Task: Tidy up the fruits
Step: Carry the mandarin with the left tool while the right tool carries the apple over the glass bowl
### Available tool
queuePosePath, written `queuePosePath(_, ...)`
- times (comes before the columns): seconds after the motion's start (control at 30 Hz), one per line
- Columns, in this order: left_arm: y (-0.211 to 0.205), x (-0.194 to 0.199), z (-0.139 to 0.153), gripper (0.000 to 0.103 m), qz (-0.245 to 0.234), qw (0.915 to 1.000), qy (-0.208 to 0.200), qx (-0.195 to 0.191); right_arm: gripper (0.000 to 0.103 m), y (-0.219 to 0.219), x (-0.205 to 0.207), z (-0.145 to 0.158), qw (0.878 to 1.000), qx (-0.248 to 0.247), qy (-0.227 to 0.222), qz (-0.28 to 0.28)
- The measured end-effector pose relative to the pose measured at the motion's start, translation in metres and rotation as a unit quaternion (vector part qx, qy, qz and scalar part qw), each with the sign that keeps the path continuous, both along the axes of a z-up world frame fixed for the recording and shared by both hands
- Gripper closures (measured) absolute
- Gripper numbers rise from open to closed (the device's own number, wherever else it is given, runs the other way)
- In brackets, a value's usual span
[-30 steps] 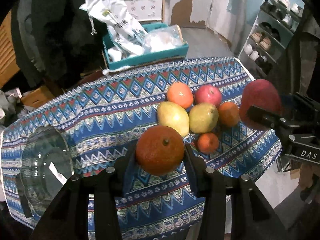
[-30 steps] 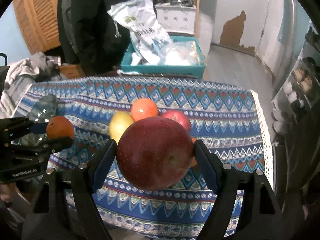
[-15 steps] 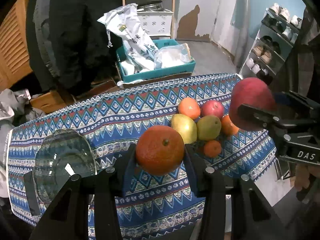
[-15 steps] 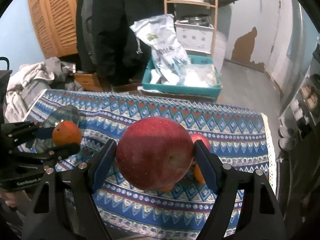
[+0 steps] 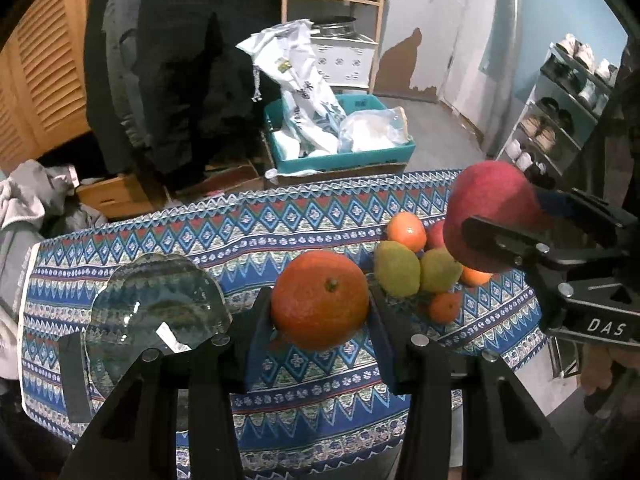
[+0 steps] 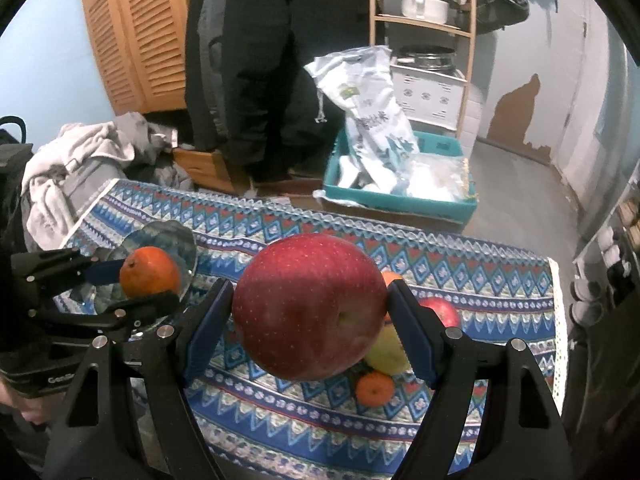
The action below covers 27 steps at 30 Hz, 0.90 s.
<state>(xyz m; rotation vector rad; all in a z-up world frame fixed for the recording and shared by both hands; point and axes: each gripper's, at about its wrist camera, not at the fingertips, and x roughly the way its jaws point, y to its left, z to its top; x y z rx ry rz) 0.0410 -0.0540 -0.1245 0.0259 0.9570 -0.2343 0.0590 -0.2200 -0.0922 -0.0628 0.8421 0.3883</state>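
My left gripper [image 5: 320,312] is shut on a large orange [image 5: 320,299] and holds it above the patterned tablecloth [image 5: 280,232]. My right gripper [image 6: 310,330] is shut on a big red apple [image 6: 310,328], also held in the air; the apple shows in the left wrist view [image 5: 490,212] at the right. A clear glass bowl [image 5: 156,312] sits at the table's left end. A pile of fruit lies at the right: two yellow-green pears [image 5: 398,274], an orange [image 5: 406,232], a small tangerine [image 5: 444,307] and a red apple [image 6: 442,312].
Behind the table stand a teal crate [image 5: 340,156] with plastic bags, a person in dark clothes [image 5: 192,60] and a wooden shelf [image 5: 336,0]. A shoe rack [image 5: 560,120] is at the right. Grey clothes [image 6: 80,156] lie beyond the table's left end.
Both grippers have risen and pulled back from the table with their fruit still held. The table and the fruit pile look smaller and farther, and the glass bowl shows more fully.
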Motion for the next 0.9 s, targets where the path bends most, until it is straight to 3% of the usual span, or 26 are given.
queuePosePath(0.53, 0.064, 0.004, -0.007, 0.056, 0.062, 0.9980, 0.011, -0.011, 0.024, 0.076, 0.024, -0.005, 0.999, 0.004, 0.009, 0.054)
queuePosePath(0.9, 0.111, 0.005, -0.024, 0.056, 0.104, 0.9940, 0.030, -0.015, 0.024, 0.131, 0.039, -0.024, 0.995, 0.002, 0.031, 0.094)
